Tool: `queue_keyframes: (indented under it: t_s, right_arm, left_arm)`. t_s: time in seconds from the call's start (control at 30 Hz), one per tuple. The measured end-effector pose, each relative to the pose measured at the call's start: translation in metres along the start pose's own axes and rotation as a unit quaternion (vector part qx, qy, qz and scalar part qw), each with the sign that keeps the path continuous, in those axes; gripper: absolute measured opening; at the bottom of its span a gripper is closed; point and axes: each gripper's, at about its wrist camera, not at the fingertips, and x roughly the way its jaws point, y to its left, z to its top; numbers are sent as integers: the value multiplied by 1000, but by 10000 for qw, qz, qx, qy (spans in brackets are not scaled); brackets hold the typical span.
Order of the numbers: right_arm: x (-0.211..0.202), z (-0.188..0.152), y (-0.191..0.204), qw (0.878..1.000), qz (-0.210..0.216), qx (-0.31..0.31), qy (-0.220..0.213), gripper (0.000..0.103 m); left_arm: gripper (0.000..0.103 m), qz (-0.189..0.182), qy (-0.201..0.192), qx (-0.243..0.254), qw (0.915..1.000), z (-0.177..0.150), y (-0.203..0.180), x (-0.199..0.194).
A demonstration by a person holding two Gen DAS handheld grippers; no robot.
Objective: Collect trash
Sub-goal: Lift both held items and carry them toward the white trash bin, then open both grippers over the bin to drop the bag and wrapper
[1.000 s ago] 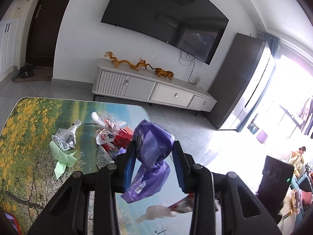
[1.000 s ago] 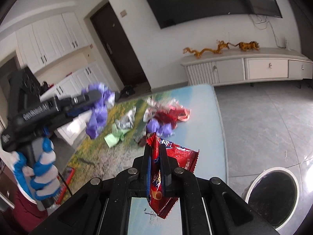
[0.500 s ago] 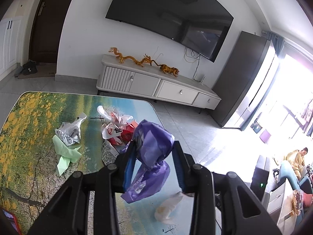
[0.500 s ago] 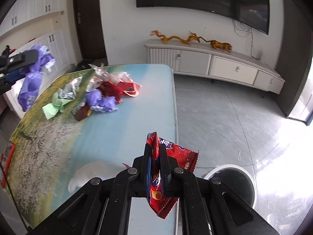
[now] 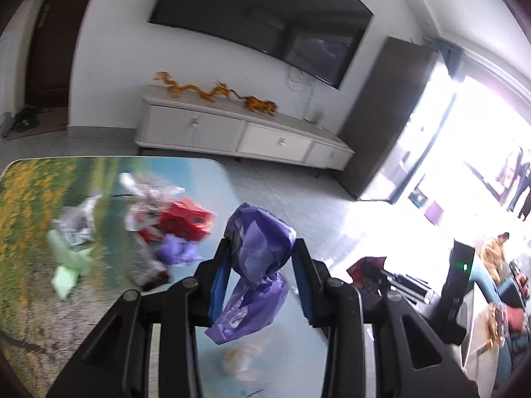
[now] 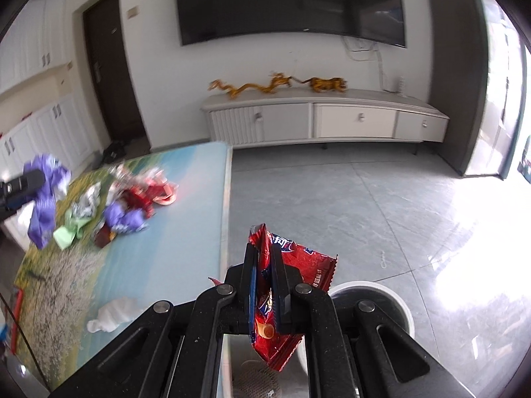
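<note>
In the right wrist view, reading from the left edge: the left claw (image 6: 20, 182) entered at mid-left, its jaws pressed on a crumpled purple plastic bag (image 6: 44, 205) that hung down over the table (image 6: 159, 265). Right of it, in the upper left of the table, lay a heap of loose trash (image 6: 126, 205): a green scrap, foil, a purple wrapper and red packets. A white crumpled tissue (image 6: 114, 311) lay alone at lower left.

At bottom centre the right claw (image 6: 264, 285) was clamped fully shut on a red snack packet (image 6: 288, 275), the packet's long axis running upright between the jaws. Just beyond and right of that claw, on the floor off the table's edge, stood a white round bin (image 6: 391, 298). Its rim peeked out on either side of the packet. Its inside was mostly hidden, with some dim debris showing low in the frame.

The right claw looked nearer the bin, so its packet probably drops first.

In the left wrist view, the purple bag sat at centre, gripped and dangling.
</note>
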Motion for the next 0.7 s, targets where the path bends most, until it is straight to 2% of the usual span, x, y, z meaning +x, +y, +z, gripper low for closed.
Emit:
queue_keyframes:
  t_s: [0.17, 0.33, 0.53, 0.7]
  right_arm:
    - [-5, -5, -49, 9989, -155, 438, -33, 7]
    - [7, -26, -105, 9947, -311, 961, 168, 7]
    - [34, -55, -156, 9866, -389, 1496, 525, 9]
    - [56, -73, -183, 9795, -374, 1810, 796, 13]
  left_arm:
    - [35, -366, 423, 289, 9980, -1, -45, 43]
    - [35, -639, 1022, 613, 9908, -13, -94, 105]
    - [37, -858, 1737, 918, 9767, -39, -144, 183]
    - [39, -1035, 2243, 940, 9644, -62, -169, 235]
